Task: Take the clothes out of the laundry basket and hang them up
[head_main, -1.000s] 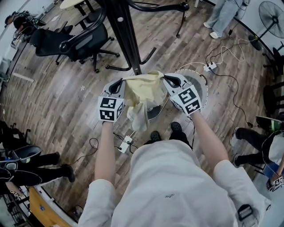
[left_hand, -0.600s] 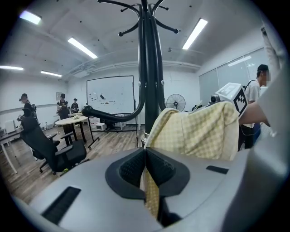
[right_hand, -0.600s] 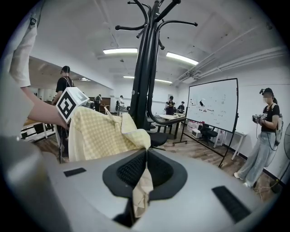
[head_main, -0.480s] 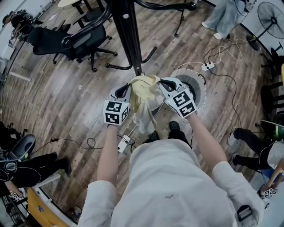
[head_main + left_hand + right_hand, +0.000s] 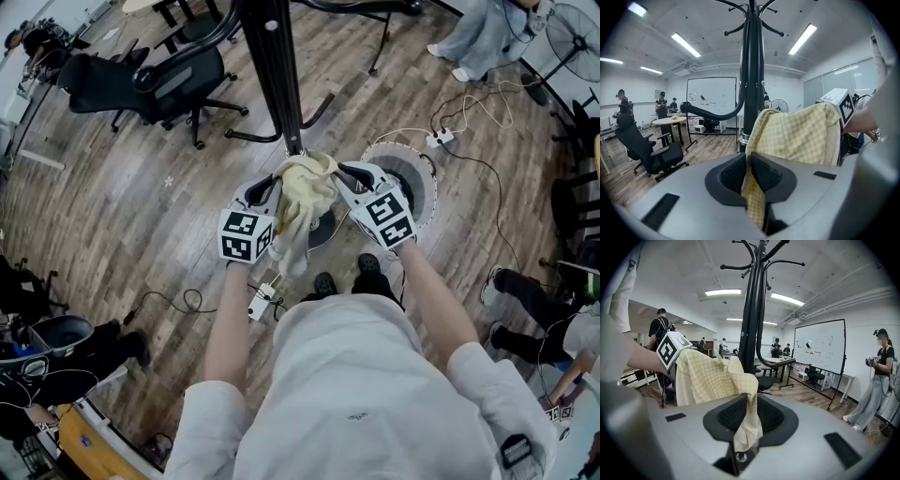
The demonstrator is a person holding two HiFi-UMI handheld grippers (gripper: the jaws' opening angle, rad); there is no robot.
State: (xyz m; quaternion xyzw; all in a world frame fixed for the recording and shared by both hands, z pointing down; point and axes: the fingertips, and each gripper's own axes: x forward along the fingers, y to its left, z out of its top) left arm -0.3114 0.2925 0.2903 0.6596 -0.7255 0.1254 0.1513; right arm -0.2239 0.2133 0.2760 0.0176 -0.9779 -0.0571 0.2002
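Observation:
A pale yellow checked garment [image 5: 302,192] hangs bunched between my two grippers, just in front of the black coat stand [image 5: 279,75]. My left gripper [image 5: 267,192] is shut on a fold of the garment [image 5: 797,136], with the cloth pinched between its pads [image 5: 750,168]. My right gripper [image 5: 349,173] has just been opening. Its jaws stand apart, and an edge of the garment [image 5: 712,376] drapes loosely down between them [image 5: 749,413]. The coat stand's pole [image 5: 752,310] rises right behind the cloth. The round white laundry basket [image 5: 424,202] sits on the floor at the right.
A black office chair [image 5: 159,84] stands at the back left. Cables and a power strip [image 5: 441,141] lie beyond the basket, and another strip [image 5: 262,302] lies by the feet. A fan [image 5: 572,28] and several people stand around the room's edges.
The two grippers have come closer together near the stand, and the garment between them has bunched up narrower. The view has shifted slightly.

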